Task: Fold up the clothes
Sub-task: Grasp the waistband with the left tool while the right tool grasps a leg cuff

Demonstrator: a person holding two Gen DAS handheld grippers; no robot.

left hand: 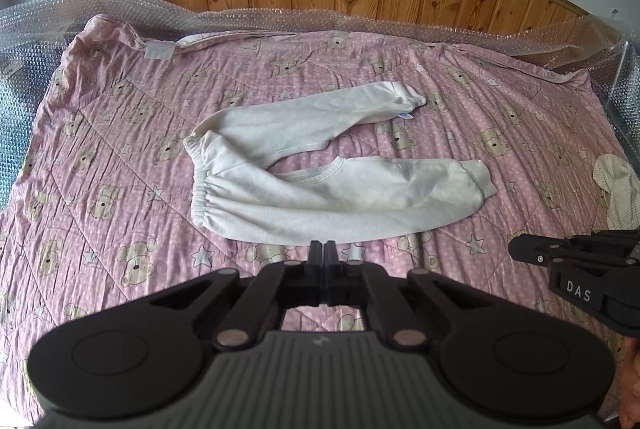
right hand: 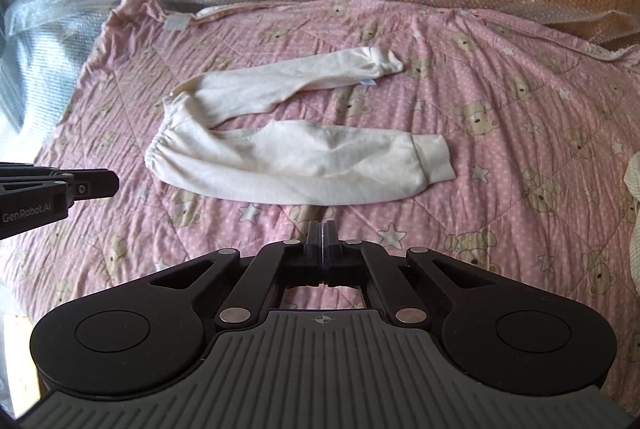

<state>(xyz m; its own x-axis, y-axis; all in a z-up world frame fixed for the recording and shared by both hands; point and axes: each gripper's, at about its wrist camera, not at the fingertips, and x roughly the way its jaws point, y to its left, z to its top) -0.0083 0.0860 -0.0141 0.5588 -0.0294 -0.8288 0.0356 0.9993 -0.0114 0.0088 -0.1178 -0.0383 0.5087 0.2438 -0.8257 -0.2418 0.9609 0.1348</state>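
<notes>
On the pink bear-print quilt (left hand: 120, 133) lie cream trousers (left hand: 320, 181), both hand-held grippers (left hand: 324, 249) (right hand: 322, 229) pressed together, empty.

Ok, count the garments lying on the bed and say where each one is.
2. The cream fleece trousers lie spread mid-quilt, legs apart, waistband to the left. A striped off-white garment sits crumpled at the pink bear-print quilt's right edge, partly out of frame; more may lie beyond view.

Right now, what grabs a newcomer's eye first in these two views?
The white pants lie spread in a V mid-bed on the pink bear-print quilt, waistband left, cuffs right. Both grippers, left and right, hover shut and empty just short of them. A striped garment sits at the right edge.
</notes>
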